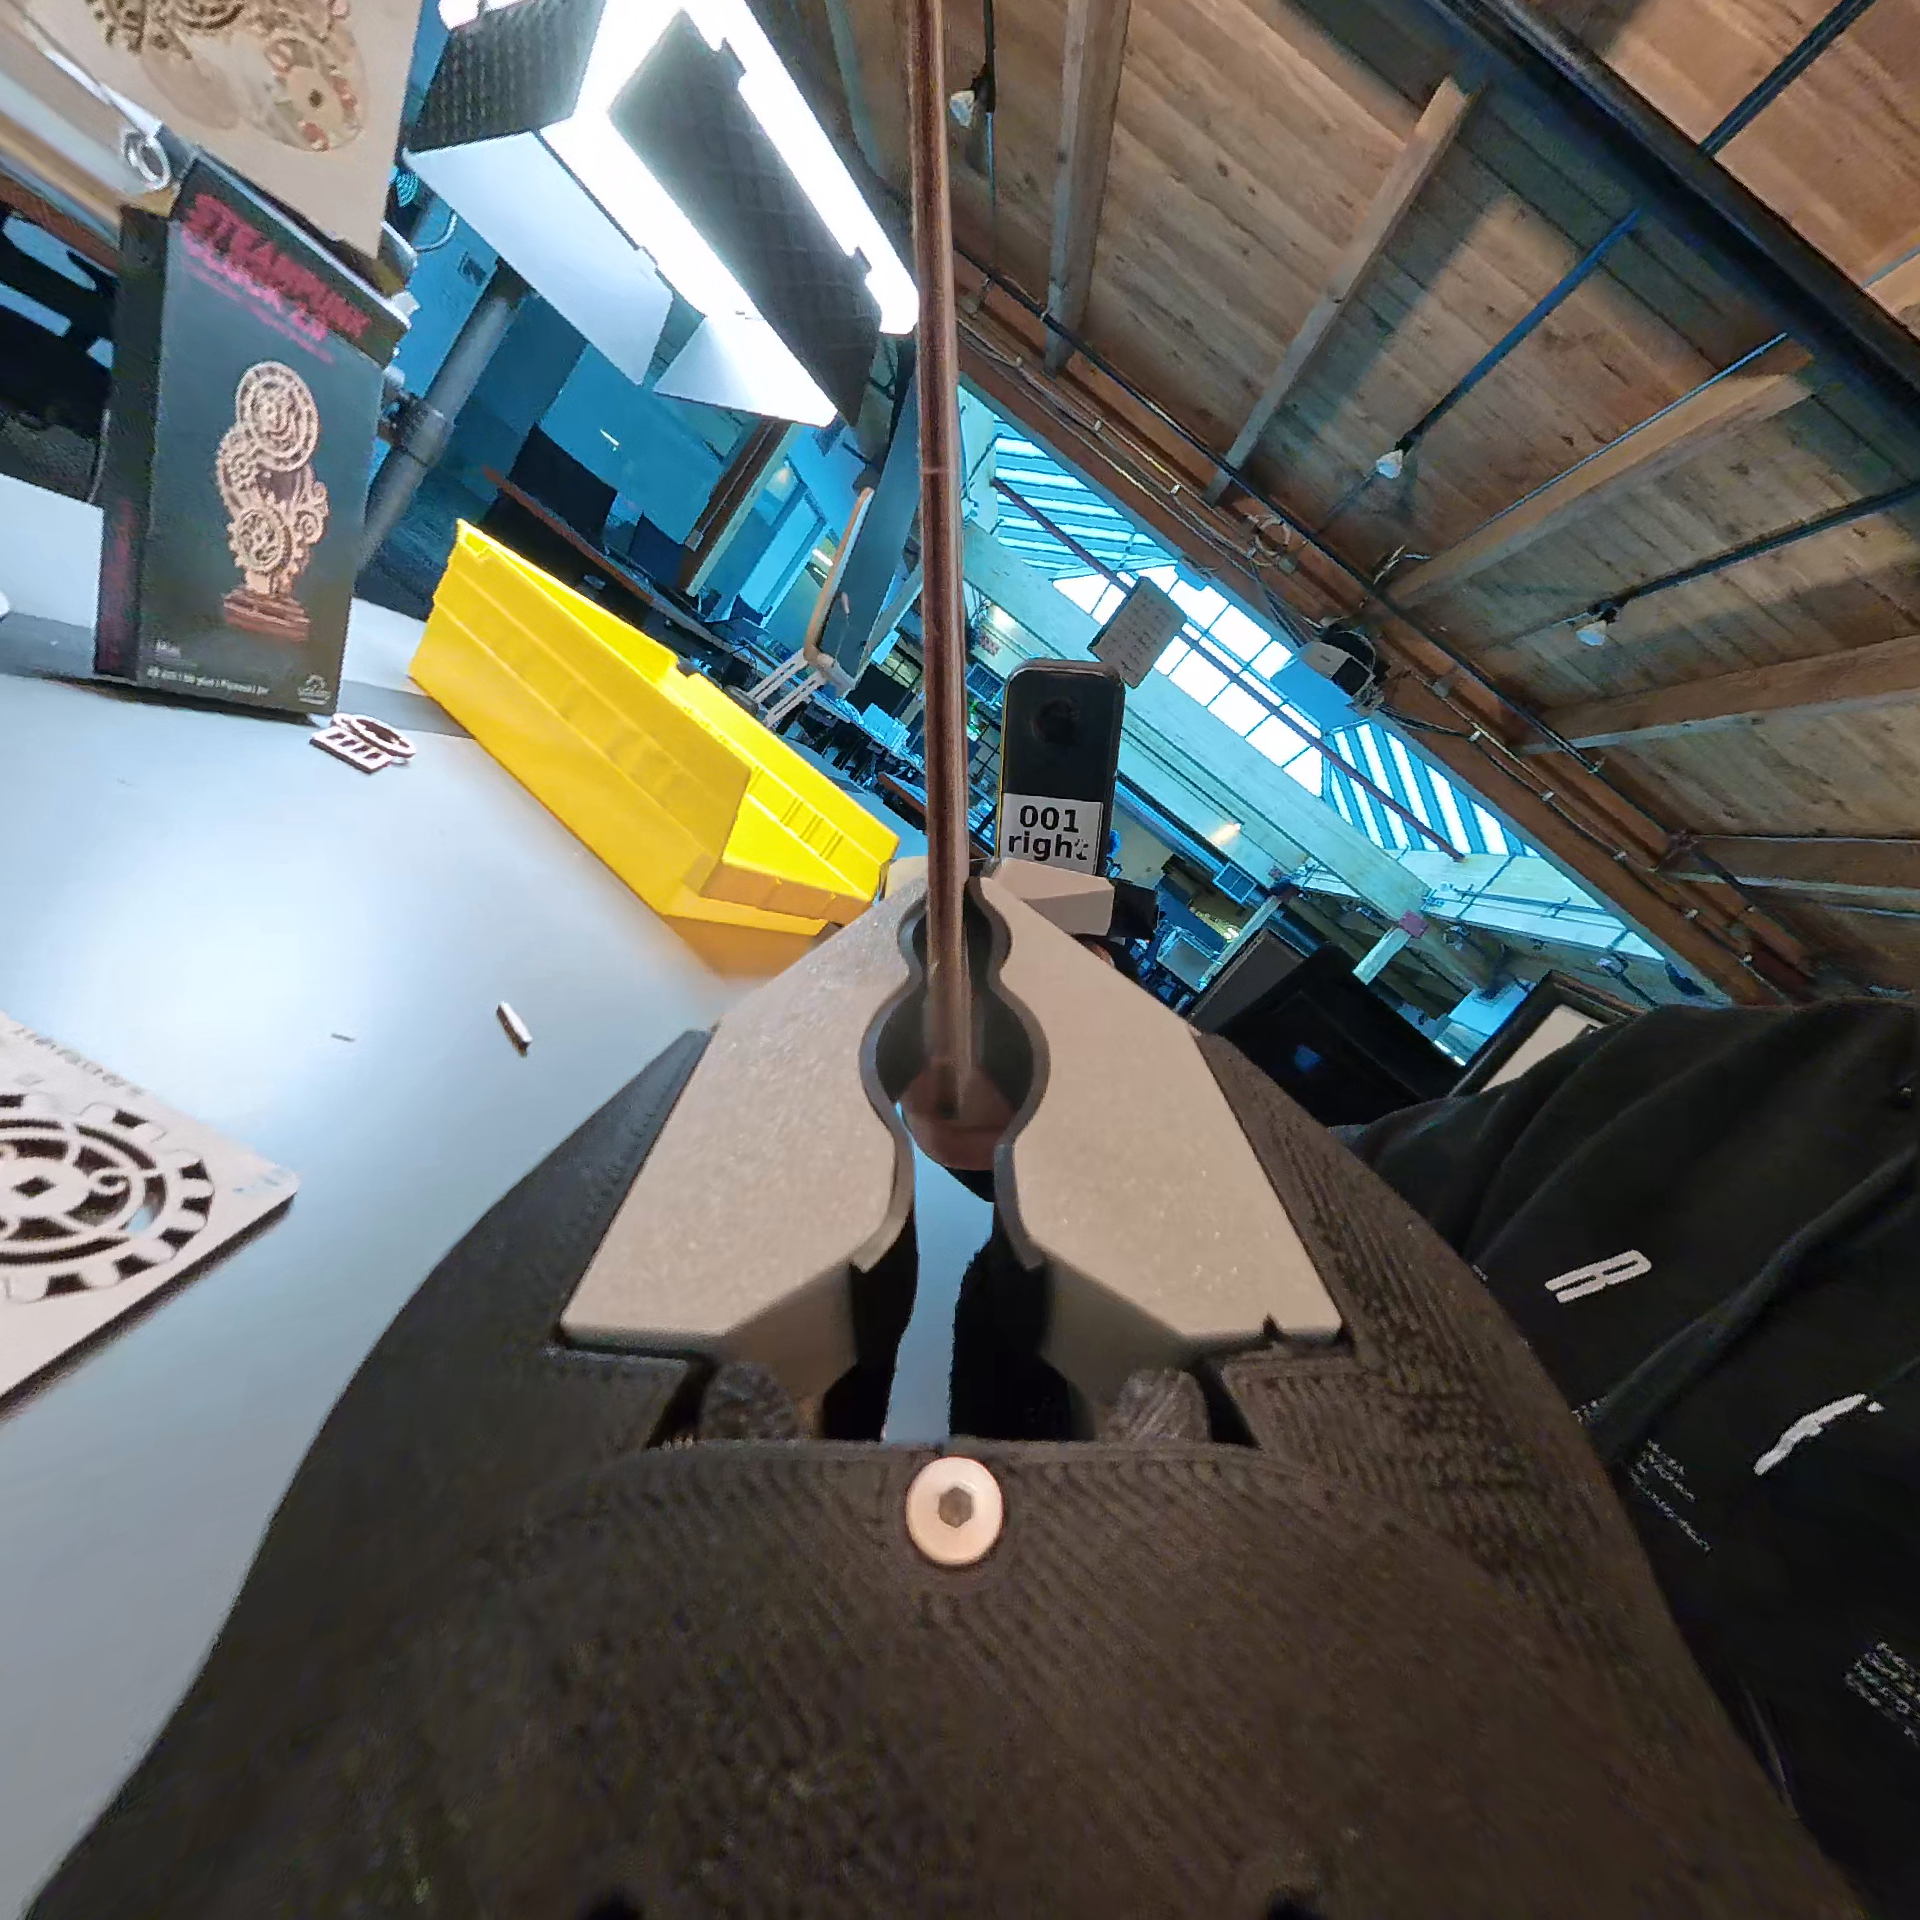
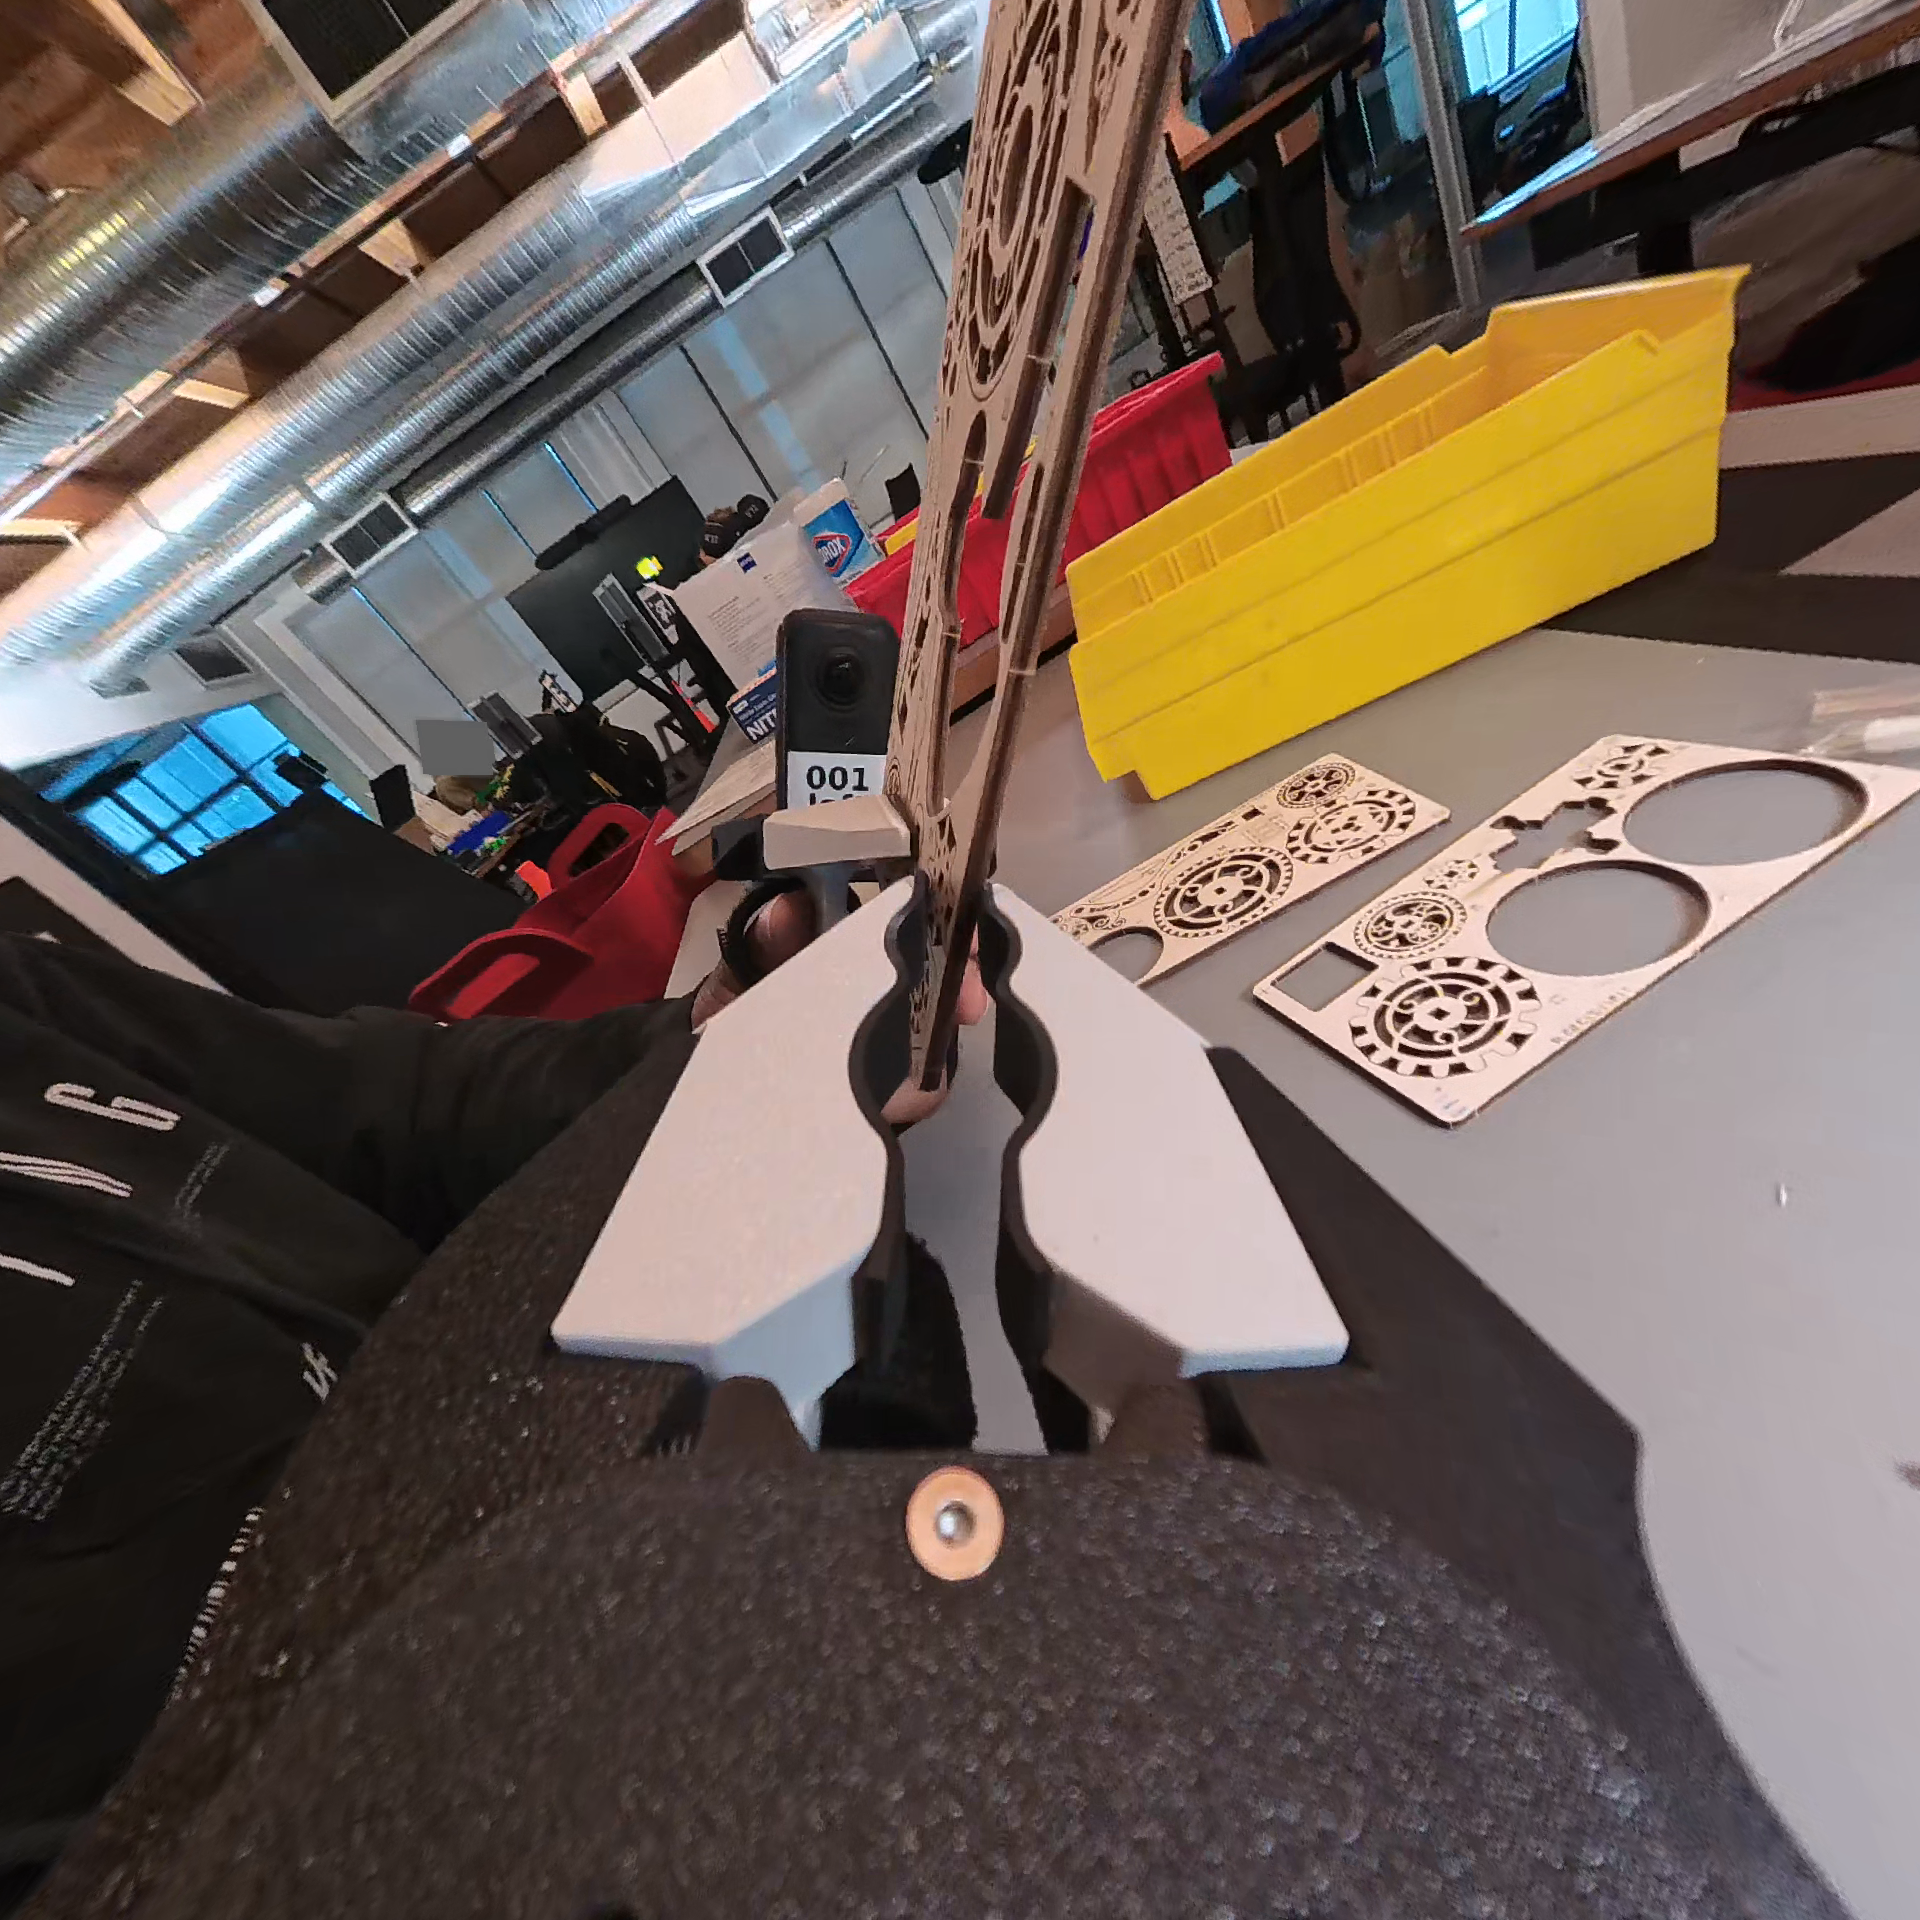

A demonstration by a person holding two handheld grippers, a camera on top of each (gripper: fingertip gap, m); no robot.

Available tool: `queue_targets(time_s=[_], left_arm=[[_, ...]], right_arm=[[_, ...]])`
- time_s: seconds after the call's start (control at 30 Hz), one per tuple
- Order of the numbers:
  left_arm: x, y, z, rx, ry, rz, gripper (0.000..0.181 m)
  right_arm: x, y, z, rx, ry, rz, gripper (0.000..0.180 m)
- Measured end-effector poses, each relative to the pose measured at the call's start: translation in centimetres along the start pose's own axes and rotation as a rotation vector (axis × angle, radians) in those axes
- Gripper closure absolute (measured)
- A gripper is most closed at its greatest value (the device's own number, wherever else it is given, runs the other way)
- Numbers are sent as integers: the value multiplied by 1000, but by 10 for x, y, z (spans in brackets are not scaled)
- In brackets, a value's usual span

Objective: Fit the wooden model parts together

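Observation:
A thin laser-cut wooden sheet with gear patterns stands upright above the table, and both grippers hold it. In the left wrist view it shows edge-on (image 1: 938, 520), and my left gripper (image 1: 940, 914) is shut on its lower edge. In the right wrist view its patterned face (image 2: 1029, 364) rises from my right gripper (image 2: 951, 904), which is shut on the same lower edge. The two grippers face each other across the sheet: the right one (image 1: 1055, 769) shows behind it in the left wrist view, the left one (image 2: 831, 727) in the right wrist view.
More wooden sheets lie flat on the grey table (image 2: 1558, 1299): two (image 2: 1247, 862) (image 2: 1579, 914) at the right, one (image 1: 94, 1195) at the left. A small wooden part (image 1: 364, 740) and a peg (image 1: 514, 1023) lie loose. A yellow bin (image 2: 1403, 540), the kit box (image 1: 244, 468) and red bins (image 2: 1132, 447) stand behind. Only a small space, under 4 cm, lies between the two pairs of fingers.

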State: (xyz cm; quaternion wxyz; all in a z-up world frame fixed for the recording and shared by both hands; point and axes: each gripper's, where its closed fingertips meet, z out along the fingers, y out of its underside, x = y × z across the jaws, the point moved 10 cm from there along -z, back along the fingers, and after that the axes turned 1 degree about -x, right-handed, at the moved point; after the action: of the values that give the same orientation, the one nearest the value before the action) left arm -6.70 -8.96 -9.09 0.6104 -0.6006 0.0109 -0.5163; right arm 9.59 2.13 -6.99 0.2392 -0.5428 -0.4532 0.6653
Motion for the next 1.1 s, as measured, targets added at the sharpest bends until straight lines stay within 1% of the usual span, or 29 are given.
queue_targets(time_s=[0.2,0.47,0.63,0.8,1.1], left_arm=[[-10,8,-7,-22,-8,-75,179],[-10,13,-8,-57,-11,-92,179],[-13,17,-7,-42,-28,-186,180],[-18,20,-9,-25,-33,-266,180],[-18,20,-9,-19,-40,-273,180]], right_arm=[[10,13,4,-16,-46,80,177],[15,19,4,-26,-105,172,179],[21,23,3,-28,-113,244,178],[25,25,4,-30,-106,268,177],[28,27,4,-16,-114,288,174]])
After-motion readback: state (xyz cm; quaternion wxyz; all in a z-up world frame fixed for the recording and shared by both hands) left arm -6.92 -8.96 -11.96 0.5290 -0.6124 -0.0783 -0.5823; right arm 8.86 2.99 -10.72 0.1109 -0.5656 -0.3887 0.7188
